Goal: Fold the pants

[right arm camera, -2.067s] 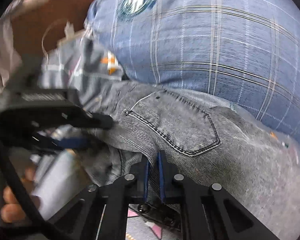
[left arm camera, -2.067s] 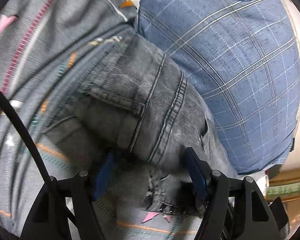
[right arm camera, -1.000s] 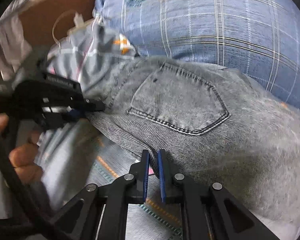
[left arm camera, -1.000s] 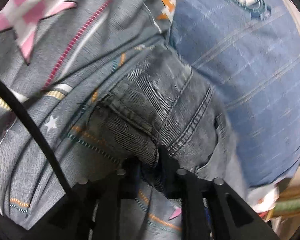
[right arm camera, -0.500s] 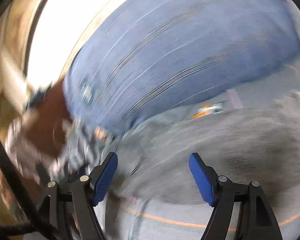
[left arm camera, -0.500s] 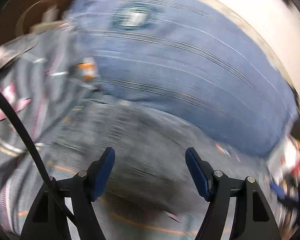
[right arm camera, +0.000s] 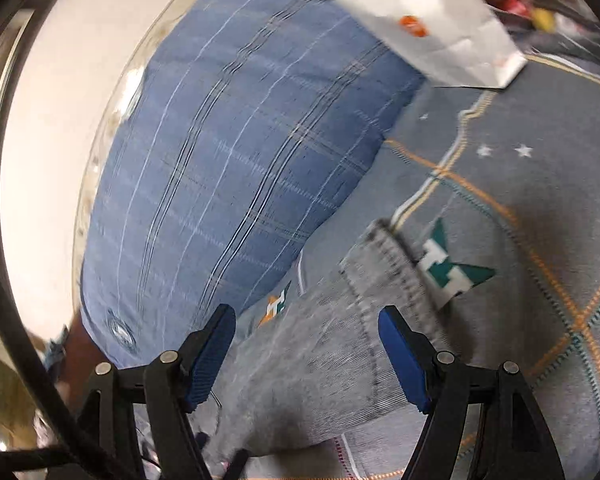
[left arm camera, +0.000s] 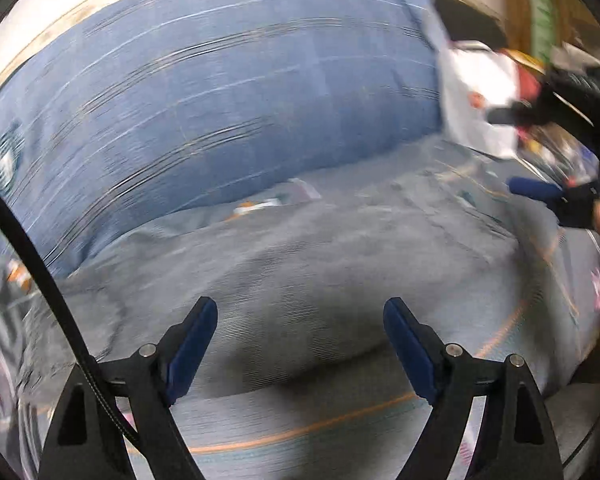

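- Two views show the same bed, and both grippers have their blue pads wide apart with nothing between them.
- Left wrist view: the left gripper (left arm camera: pixel 300 344) hovers over the grey pants (left arm camera: pixel 300 280), which lie flat on the patterned grey bedspread (left arm camera: pixel 300 428). The picture is blurred by motion, so the seams and folds of the denim cannot be read.
- Behind the pants a big blue checked pillow (left arm camera: pixel 204 92) fills the upper part. At its right end stands a white paper bag (left arm camera: pixel 480 92).
- Only this view shows the other tool: the right gripper (left arm camera: pixel 540 152) is at the far right edge, fingers spread, with part of a hand behind it.
- Right wrist view: the right gripper (right arm camera: pixel 306 352) is above one end of the pants (right arm camera: pixel 340 360). A stitched hem edge points away from the camera, toward a teal and white star on the bedspread (right arm camera: pixel 540 208).
- Only here is the pattern clear: orange and teal stitched lines and small white stars.
- The pillow (right arm camera: pixel 236 168) lies to the left, close beside the pants, and the white bag (right arm camera: pixel 428 28) leans at its top right corner.
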`<act>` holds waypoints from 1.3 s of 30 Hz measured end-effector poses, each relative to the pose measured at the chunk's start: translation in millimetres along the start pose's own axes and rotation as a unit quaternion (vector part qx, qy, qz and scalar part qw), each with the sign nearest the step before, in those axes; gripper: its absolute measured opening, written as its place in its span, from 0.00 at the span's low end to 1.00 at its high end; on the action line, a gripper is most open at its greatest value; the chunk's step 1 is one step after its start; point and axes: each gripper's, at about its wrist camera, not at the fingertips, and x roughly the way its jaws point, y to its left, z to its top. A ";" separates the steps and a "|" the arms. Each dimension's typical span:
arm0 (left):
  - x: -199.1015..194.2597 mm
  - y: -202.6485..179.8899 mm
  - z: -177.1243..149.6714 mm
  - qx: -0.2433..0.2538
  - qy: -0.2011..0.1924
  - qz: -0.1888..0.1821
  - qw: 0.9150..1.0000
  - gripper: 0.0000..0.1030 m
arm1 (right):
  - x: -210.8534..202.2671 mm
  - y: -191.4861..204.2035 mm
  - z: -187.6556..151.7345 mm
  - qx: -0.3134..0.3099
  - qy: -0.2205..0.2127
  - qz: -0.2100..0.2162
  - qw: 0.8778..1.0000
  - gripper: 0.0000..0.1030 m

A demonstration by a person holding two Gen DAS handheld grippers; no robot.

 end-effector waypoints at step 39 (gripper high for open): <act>80.3 -89.0 43.1 0.043 0.056 -0.165 0.984 0.15 | 73.6 -73.4 -4.7 0.142 0.147 0.072 0.976 0.48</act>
